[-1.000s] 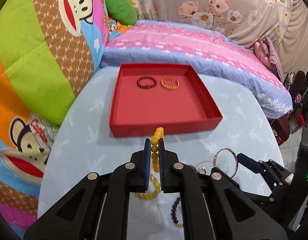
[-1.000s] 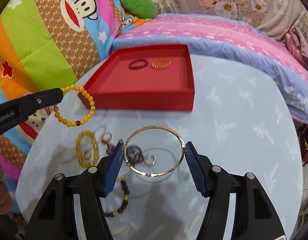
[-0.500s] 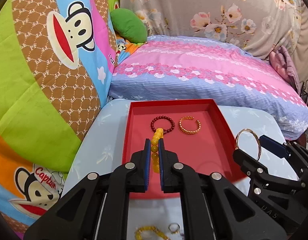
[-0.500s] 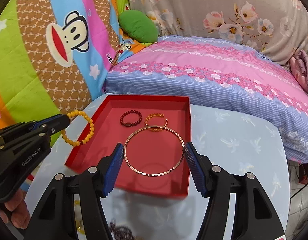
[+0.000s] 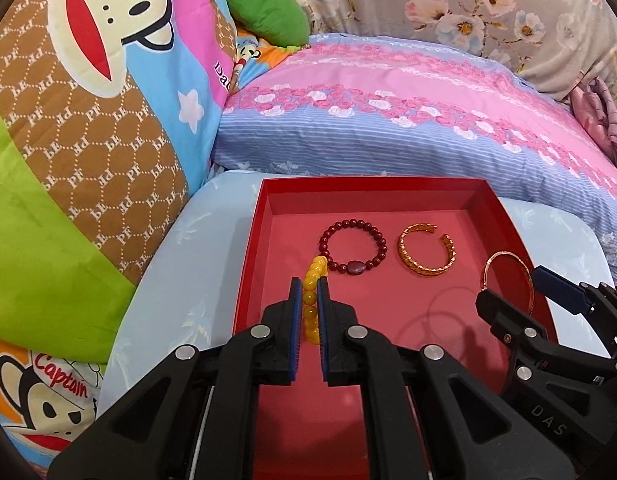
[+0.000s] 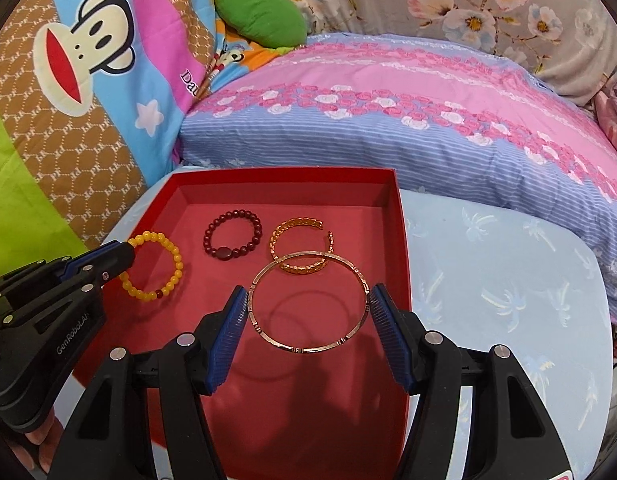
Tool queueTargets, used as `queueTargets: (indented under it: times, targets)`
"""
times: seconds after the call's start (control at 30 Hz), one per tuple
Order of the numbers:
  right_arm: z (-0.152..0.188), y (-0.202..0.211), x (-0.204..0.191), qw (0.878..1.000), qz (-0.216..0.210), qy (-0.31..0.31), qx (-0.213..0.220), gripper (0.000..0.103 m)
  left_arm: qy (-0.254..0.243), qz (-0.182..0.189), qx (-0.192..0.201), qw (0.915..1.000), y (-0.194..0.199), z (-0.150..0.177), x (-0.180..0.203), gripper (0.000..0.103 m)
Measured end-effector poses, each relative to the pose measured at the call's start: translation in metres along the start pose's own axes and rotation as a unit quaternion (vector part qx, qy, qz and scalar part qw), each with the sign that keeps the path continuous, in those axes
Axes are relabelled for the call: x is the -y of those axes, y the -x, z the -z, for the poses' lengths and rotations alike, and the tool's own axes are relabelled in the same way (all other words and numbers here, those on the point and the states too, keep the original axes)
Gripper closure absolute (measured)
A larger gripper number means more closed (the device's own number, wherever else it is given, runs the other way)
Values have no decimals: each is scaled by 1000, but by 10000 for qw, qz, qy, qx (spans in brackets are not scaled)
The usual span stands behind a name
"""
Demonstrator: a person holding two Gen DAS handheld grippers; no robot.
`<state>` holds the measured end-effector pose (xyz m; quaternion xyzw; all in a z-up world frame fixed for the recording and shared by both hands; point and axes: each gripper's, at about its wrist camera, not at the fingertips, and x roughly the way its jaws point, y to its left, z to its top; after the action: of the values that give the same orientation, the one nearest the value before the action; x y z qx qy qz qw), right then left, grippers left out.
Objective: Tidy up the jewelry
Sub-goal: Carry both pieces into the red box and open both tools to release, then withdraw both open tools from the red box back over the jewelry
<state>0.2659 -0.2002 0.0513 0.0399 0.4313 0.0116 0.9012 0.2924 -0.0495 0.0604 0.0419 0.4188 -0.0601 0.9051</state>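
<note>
A red tray [image 5: 348, 186] [image 6: 400, 240] sits on the light blue table. In it lie a dark red bead bracelet [image 5: 352, 246] [image 6: 232, 234] and a gold open cuff [image 5: 426, 254] [image 6: 300, 246]. My left gripper [image 5: 308, 286] [image 6: 126, 254] is shut on a yellow bead bracelet [image 5: 312, 300] [image 6: 156, 266] and holds it over the tray's left side. My right gripper [image 6: 306, 302] [image 5: 512, 286] is shut on a thin rose-gold bangle [image 6: 306, 302] [image 5: 508, 280], gripped across its width above the tray's right half.
The light blue table [image 6: 508, 280] [image 5: 188, 280] runs right of and around the tray. A pink and blue striped cushion [image 5: 408, 120] lies behind it. A monkey-print quilt [image 5: 88, 100] rises at the left, with a green pillow [image 6: 260, 18] behind.
Both grippers have moved forward from the table's front to above the red tray, carrying the yellow bracelet and the bangle. The loose jewelry on the table has dropped out of view.
</note>
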Motion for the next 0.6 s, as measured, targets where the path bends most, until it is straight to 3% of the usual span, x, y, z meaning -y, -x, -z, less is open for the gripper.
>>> queueTargets:
  times: [0.3, 0.37, 0.4, 0.43, 0.6]
  targets:
    - [-2, -18, 2, 9998, 59, -15, -169, 41, 56, -50, -54, 10000, -13, 2, 1, 93]
    - [-2, -18, 0, 9998, 82, -17, -166, 39, 95, -158, -15, 9998, -11, 3, -1, 77]
    - [-2, -16, 0, 9998, 102, -13, -143, 36, 155, -224, -4, 9996, -10, 4, -4, 60]
    - [-1, -13, -2, 9999, 122, -2, -99, 36, 197, -262, 28, 9995, -9, 5, -5, 55]
    - [-2, -2, -9, 9998, 129, 123, 28, 34, 167, -295, 91, 9994, 0, 5, -8, 55]
